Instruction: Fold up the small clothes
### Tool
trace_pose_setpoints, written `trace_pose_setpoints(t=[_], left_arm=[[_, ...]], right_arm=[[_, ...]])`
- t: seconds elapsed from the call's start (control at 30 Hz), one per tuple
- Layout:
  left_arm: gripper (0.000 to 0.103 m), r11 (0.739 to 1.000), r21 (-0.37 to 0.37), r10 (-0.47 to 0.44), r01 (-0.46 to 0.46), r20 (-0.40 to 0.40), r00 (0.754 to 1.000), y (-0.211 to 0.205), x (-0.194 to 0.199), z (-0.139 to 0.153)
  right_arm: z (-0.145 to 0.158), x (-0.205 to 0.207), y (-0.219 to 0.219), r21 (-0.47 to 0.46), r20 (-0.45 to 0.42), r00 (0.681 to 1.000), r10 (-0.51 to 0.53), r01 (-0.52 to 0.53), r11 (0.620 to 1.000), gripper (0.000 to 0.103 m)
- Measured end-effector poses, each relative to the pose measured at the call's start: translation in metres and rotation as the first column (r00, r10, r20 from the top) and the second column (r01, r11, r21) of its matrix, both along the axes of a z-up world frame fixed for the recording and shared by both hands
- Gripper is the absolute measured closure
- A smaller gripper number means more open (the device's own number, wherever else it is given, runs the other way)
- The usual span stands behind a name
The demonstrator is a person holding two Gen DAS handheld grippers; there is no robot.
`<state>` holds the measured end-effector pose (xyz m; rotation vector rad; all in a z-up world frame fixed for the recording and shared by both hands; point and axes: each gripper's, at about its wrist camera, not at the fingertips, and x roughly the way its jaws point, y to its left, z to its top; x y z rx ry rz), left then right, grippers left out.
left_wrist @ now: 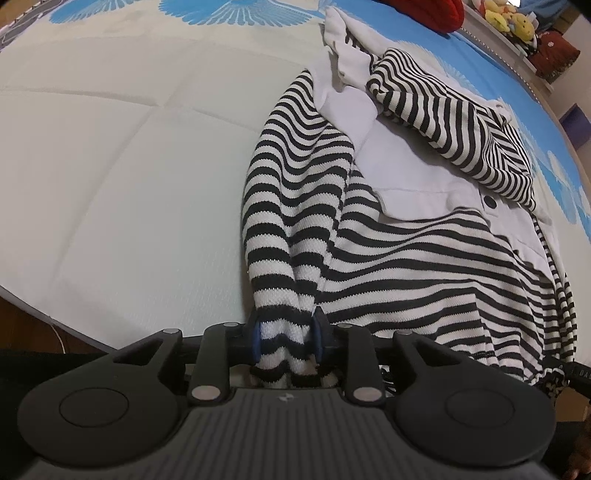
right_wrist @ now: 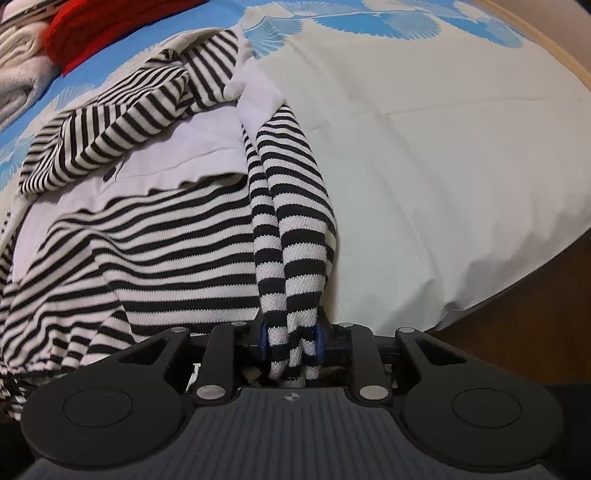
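A black-and-white striped top (left_wrist: 424, 266) with a white collar and a black button lies on the pale bed cover (left_wrist: 110, 166). My left gripper (left_wrist: 286, 338) is shut on a bunched striped sleeve or edge at the garment's left side, near the bed's front edge. In the right wrist view the same striped top (right_wrist: 147, 236) lies left of centre. My right gripper (right_wrist: 291, 341) is shut on a bunched striped fold at the garment's right side. The far sleeve lies folded across the white collar area.
A red cloth (right_wrist: 96, 26) and a white folded cloth (right_wrist: 22, 74) lie at the bed's far side. Plush toys (left_wrist: 509, 18) sit on a shelf beyond. The bed edge and wooden floor (right_wrist: 517, 332) are close by my right gripper.
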<state>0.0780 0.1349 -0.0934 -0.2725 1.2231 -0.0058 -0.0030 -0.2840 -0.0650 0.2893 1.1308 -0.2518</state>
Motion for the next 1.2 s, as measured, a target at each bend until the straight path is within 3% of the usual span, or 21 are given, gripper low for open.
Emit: trace_pose_setpoints(t=[0.3,0.4,0.43,0.5,0.57,0.67,0.77,0.83,0.97,1.07,1.2], left_arm=[[0.07,1.0,0.006,-0.023,0.023,-0.004,1.0,0.0,-0.003,0.002],[0.077,0.999,0.015,-0.037,0.037,0.003,0.999,-0.002,-0.003,0.002],[0.087,0.999,0.012,-0.042,0.042,0.008,0.999,-0.002,-0.003,0.003],[0.092,0.998,0.019,-0.065,0.065,0.022,0.998,-0.005,-0.004,0.007],[0.093,0.994,0.052,-0.102,0.099,0.053,0.993,-0.012,-0.006,0.016],[0.094,0.992,0.046,-0.124,0.12,0.114,0.986,-0.012,-0.012,0.038],[0.094,0.994,0.016,-0.112,0.111,0.179,0.977,-0.005,-0.024,0.071],[0.094,0.995,-0.05,-0.074,0.087,0.23,0.97,0.004,-0.041,0.101],[0.094,0.992,-0.113,-0.008,0.054,0.367,0.93,0.018,-0.096,0.159],[0.094,0.989,-0.15,0.048,0.014,0.406,0.913,0.027,-0.119,0.174],[0.094,0.985,-0.169,0.081,-0.017,0.381,0.921,0.038,-0.097,0.167]], right_arm=[[0.0,-0.004,-0.002,-0.004,-0.022,1.0,0.006,-0.006,1.0,0.073],[0.0,-0.006,-0.002,-0.007,-0.023,1.0,0.021,-0.021,1.0,0.074],[0.001,-0.006,-0.002,-0.004,-0.022,0.999,0.023,-0.023,1.0,0.077],[0.003,-0.007,-0.002,0.006,-0.01,1.0,0.025,-0.025,1.0,0.085],[0.007,-0.009,-0.003,0.012,0.012,1.0,0.022,-0.022,1.0,0.091],[0.018,-0.012,-0.002,0.014,0.058,0.998,0.016,-0.016,1.0,0.093],[0.042,-0.018,-0.003,0.039,0.134,0.991,0.01,-0.015,0.999,0.093],[0.066,-0.027,-0.003,0.068,0.2,0.98,0.013,-0.027,0.997,0.094],[0.126,-0.06,-0.001,0.115,0.325,0.944,0.054,-0.096,0.989,0.094],[0.169,-0.093,-0.002,0.161,0.415,0.908,0.053,-0.131,0.978,0.094],[0.203,-0.109,-0.004,0.185,0.508,0.86,0.046,-0.161,0.969,0.094]])
